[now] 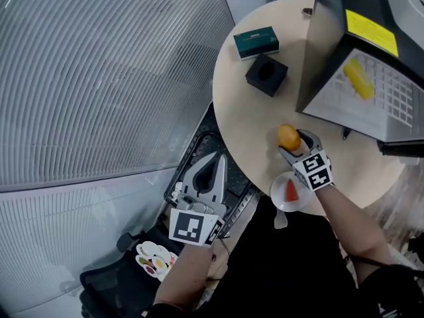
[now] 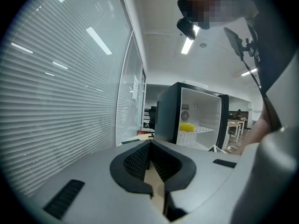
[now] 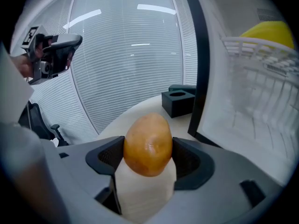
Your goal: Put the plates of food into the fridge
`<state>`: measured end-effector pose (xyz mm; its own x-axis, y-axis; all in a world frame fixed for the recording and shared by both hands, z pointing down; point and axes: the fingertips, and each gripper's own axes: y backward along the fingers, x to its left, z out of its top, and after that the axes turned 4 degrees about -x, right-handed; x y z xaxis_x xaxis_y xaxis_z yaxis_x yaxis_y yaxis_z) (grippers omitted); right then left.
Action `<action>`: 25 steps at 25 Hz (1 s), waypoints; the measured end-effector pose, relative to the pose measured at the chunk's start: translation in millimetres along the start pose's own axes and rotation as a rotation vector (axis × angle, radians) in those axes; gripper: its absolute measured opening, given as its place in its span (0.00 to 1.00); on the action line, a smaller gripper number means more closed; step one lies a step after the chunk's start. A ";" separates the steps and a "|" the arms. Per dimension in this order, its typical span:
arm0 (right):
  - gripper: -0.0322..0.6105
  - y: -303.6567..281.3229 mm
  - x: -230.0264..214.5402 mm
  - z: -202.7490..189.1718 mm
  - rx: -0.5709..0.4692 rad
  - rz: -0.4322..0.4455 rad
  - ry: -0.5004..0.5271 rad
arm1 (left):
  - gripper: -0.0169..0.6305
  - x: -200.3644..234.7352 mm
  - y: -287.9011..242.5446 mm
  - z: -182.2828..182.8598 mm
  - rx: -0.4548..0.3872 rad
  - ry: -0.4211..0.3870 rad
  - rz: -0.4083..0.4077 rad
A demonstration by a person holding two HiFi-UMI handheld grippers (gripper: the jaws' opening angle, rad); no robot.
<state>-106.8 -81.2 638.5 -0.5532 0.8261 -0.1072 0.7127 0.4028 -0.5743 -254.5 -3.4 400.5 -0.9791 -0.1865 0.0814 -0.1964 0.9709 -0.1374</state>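
1. Yellow food (image 1: 358,78) already lies in the fridge (image 1: 391,105), far right.
2. Right gripper (image 1: 297,146) clamps an orange food (image 1: 289,136), perhaps a potato, over the table (image 1: 252,114).
3. The plate (image 1: 281,196) waits at the near edge; left gripper (image 1: 215,162) closed, empty.

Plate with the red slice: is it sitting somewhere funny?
Yes. The plate with the red slice sits right at the near rim of the round table, possibly hanging over a little, so it looks easy to knock off.
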 end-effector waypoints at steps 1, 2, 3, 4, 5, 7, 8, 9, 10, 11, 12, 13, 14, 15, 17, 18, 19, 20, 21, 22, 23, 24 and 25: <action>0.57 4.2 -1.3 2.4 -0.006 -0.005 -0.001 | 0.03 -2.4 -0.2 2.5 -0.005 -0.003 -0.005; 0.57 8.7 -2.6 4.9 -0.011 -0.010 -0.002 | 0.03 -5.0 -0.7 5.0 -0.009 -0.006 -0.012; 0.57 13.6 -3.8 7.4 -0.016 -0.014 0.000 | 0.03 -8.1 -1.5 7.3 -0.012 -0.008 -0.020; 0.57 18.7 -5.2 10.0 -0.020 -0.018 0.003 | 0.03 -11.4 -2.6 9.5 -0.015 -0.010 -0.029; 0.57 23.8 -6.8 12.9 -0.025 -0.024 0.007 | 0.03 -14.8 -3.8 11.9 -0.019 -0.012 -0.039; 0.57 34.1 -11.1 19.4 -0.040 -0.037 0.011 | 0.03 -21.1 -7.1 16.8 -0.029 -0.018 -0.061; 0.57 39.3 -13.6 22.8 -0.050 -0.045 0.011 | 0.03 -24.0 -9.1 19.4 -0.035 -0.022 -0.072; 0.57 44.4 -16.0 26.2 -0.061 -0.052 0.008 | 0.03 -26.9 -11.1 22.1 -0.041 -0.027 -0.083; 0.57 49.5 -18.2 29.4 -0.071 -0.058 0.006 | 0.03 -29.7 -13.0 25.0 -0.046 -0.033 -0.093; 0.57 54.8 -19.8 32.1 -0.078 -0.064 0.005 | 0.03 -32.6 -14.6 28.0 -0.052 -0.038 -0.103; 0.57 60.3 -20.8 34.3 -0.083 -0.069 0.005 | 0.03 -35.7 -16.0 31.0 -0.057 -0.042 -0.112; 0.57 66.1 -21.3 36.3 -0.088 -0.075 0.006 | 0.03 -39.0 -16.9 34.0 -0.063 -0.044 -0.121; 0.57 72.1 -21.5 38.4 -0.092 -0.081 0.008 | 0.03 -42.1 -17.6 36.9 -0.069 -0.046 -0.130; 0.57 78.1 -21.8 40.8 -0.098 -0.089 0.010 | 0.03 -44.9 -18.4 39.3 -0.074 -0.047 -0.139; 0.57 89.7 -24.0 46.7 -0.113 -0.108 0.009 | 0.03 -49.5 -21.3 42.7 -0.083 -0.046 -0.156; 0.57 95.5 -25.9 50.0 -0.123 -0.120 0.007 | 0.03 -51.5 -23.3 44.0 -0.087 -0.044 -0.165; 0.57 101.5 -28.4 53.3 -0.133 -0.133 0.004 | 0.03 -53.6 -25.5 45.5 -0.092 -0.041 -0.175; 0.57 107.8 -31.4 56.5 -0.143 -0.147 0.001 | 0.03 -56.0 -27.9 47.4 -0.099 -0.037 -0.184; 0.57 114.6 -34.8 59.4 -0.152 -0.162 -0.002 | 0.03 -58.9 -30.3 49.7 -0.106 -0.032 -0.194; 0.57 121.8 -38.3 62.0 -0.160 -0.178 -0.004 | 0.03 -62.3 -32.9 52.2 -0.113 -0.029 -0.206; 0.57 129.2 -41.8 64.2 -0.166 -0.195 -0.006 | 0.03 -66.0 -35.7 54.5 -0.120 -0.027 -0.218; 0.57 136.7 -45.4 66.3 -0.171 -0.212 -0.006 | 0.03 -70.0 -38.9 56.7 -0.125 -0.026 -0.231; 0.57 144.2 -49.3 68.6 -0.177 -0.230 -0.007 | 0.03 -74.3 -42.7 58.9 -0.131 -0.024 -0.245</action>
<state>-6.3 -90.9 505.3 -0.7115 0.7027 0.0035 0.6320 0.6420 -0.4341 -176.5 -39.9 342.2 -0.9045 -0.4203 0.0725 -0.4206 0.9072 0.0120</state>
